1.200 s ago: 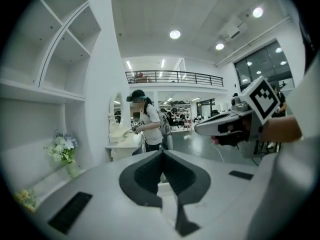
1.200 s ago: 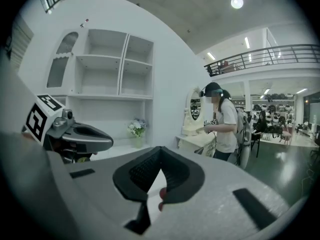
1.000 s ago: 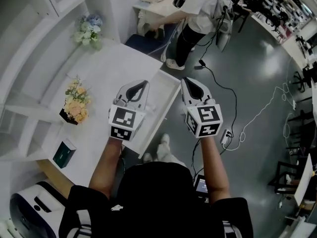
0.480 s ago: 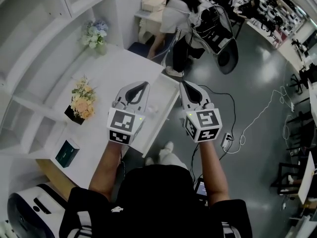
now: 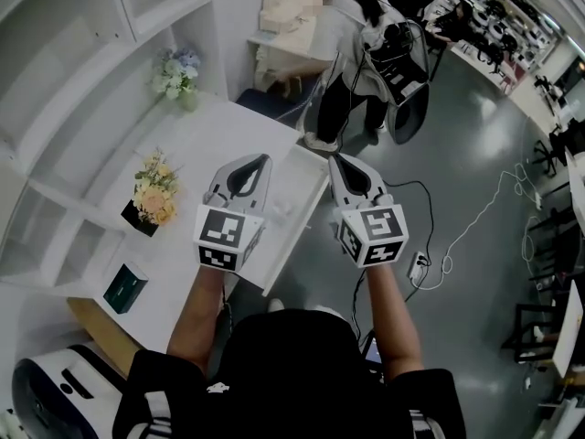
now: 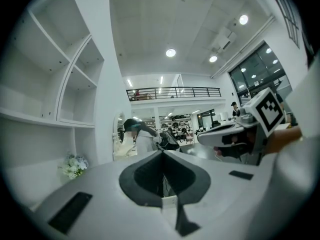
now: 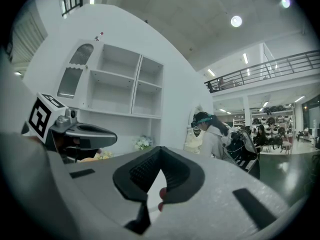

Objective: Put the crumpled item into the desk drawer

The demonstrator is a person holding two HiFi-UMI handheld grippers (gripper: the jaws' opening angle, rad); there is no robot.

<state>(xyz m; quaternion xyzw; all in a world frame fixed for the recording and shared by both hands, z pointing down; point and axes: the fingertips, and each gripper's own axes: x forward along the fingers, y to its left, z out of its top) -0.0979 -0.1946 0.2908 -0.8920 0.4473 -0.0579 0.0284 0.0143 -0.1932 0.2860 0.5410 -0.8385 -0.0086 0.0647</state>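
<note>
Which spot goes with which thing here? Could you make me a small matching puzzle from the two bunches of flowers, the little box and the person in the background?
Things:
1. orange-yellow bouquet
2. pale blue flowers
3. dark green box
4. standing person

Places:
A. on the grey floor, beyond the desk
B. far end of the desk
C. near end of the desk
D. mid-desk, beside the shelves

Pairs: 1-D, 2-B, 3-C, 4-A

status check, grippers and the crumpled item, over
Left gripper shut, empty; right gripper shut, empty. Crumpled item seems inside open drawer. Nothing blocking.
</note>
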